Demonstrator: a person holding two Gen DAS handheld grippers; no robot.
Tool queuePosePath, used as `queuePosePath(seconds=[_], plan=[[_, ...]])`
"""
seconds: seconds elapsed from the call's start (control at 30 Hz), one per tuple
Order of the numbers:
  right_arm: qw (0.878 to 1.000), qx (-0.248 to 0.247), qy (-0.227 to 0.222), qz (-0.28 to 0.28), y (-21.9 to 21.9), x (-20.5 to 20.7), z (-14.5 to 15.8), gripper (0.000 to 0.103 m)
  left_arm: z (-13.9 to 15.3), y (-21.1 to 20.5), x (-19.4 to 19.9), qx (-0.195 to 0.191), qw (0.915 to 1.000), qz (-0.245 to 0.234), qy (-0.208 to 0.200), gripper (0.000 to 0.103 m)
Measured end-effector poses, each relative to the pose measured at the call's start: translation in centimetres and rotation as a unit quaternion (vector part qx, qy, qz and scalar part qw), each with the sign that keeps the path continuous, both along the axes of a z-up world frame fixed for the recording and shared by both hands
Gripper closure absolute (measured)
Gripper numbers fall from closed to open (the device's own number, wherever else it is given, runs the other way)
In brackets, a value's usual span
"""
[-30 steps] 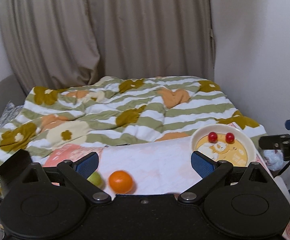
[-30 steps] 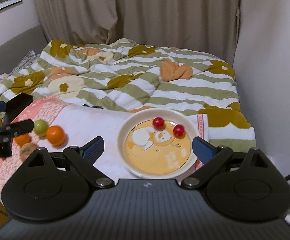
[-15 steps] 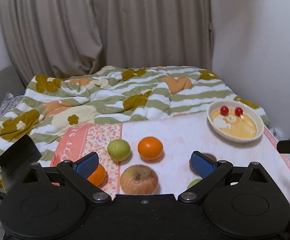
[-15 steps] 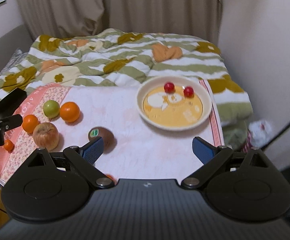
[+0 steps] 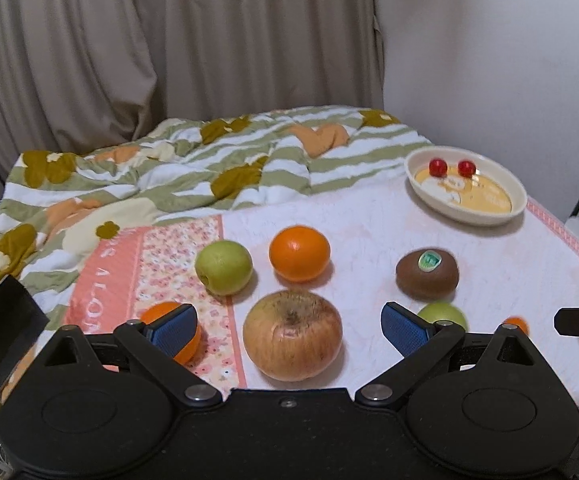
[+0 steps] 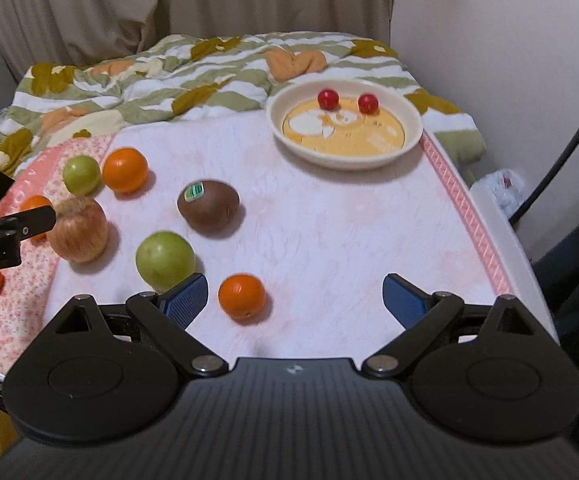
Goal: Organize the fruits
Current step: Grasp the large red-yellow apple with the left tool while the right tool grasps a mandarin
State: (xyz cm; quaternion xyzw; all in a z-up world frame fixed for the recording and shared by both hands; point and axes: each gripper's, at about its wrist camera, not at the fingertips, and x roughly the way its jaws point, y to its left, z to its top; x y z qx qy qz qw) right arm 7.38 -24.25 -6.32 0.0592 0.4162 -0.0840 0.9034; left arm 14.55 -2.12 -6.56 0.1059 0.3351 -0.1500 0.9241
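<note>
While spread wide and empty, both pairs of fingers (image 5: 169, 326) (image 6: 403, 300): apple (image 5: 292, 335) between the left ones.

We read "obot.AI" in white on the black body of the left gripper (image 6: 7, 222), cut off at the frame's left edge. The pink band of the tablecloth (image 5: 105, 276) carries pale capitals, roughly "S ALO", partly hidden. The kiwi (image 6: 208, 207) bears a green sticker (image 6: 194, 191), its print too small to read.
</note>
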Motion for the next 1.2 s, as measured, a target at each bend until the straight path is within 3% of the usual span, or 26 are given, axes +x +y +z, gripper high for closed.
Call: queuePosePath(seconds=[0.4, 0.5, 0.73, 0.8, 1.2], plan=[[1.0, -0.008, 0.022, 0.017, 1.4, 1.3, -4.4, 0.0, -3.8, -1.0, 3.0, 0.004, 0.9993, 0.0, 0.036, 0.006], [0.999, -0.004, 0.027, 0.026, 1.6, 1.9, -5.0, 0.005, -4.5, -1.4, 3.5, 0.011, 0.9989, 0.0, 0.045, 0.012], [0.999, -0.003, 0.028, 0.043, 2.0, 2.6, -5.4, 0.016, -5.0, -1.7, 3.7, 0.019, 0.9986, 0.005, 0.049, 0.015], [0.999, 0.0, 0.029, 0.045, 2.1, 2.7, -5.5, 0.018, -5.1, -1.6, 3.8, 0.027, 0.9984, 0.008, 0.048, 0.024], [0.998, 0.002, 0.029, 0.054, 2.5, 3.3, -5.6, 0.031, -4.8, -0.8, 3.4, 0.015, 0.9984, 0.007, 0.054, 0.024]])
